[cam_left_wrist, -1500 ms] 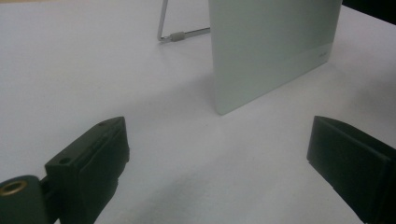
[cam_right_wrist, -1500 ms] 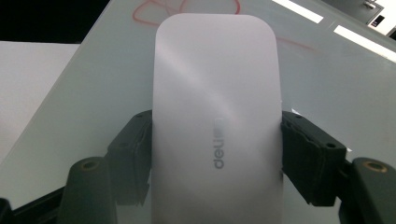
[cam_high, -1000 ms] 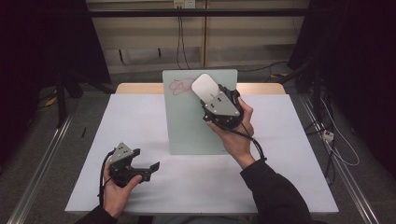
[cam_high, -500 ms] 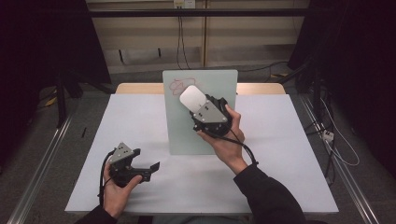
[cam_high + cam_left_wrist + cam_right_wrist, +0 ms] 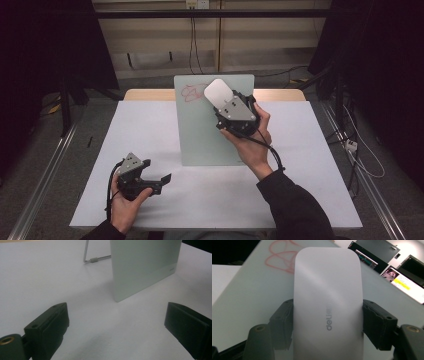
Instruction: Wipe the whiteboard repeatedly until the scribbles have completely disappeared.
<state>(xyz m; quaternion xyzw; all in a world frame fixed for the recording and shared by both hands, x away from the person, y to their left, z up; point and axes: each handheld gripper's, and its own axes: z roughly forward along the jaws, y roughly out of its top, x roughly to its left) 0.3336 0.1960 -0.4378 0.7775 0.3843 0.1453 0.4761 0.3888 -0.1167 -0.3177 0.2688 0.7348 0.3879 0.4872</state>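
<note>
Eraser [image 5: 328, 307], a white oblong one with a grey printed name, sits clamped between the jaws of the right tongs [image 5: 226, 102], its far end held against the upper part of the one pale green board [image 5: 212, 130], just beside a single red scribble [image 5: 190, 93]. That board stands tilted on a wire prop [image 5: 90, 257] on the white bench [image 5: 150, 125]. Left tongs [image 5: 159, 180] rest low on the bench, well apart from the board, jaws spread wide with nothing between them.
</note>
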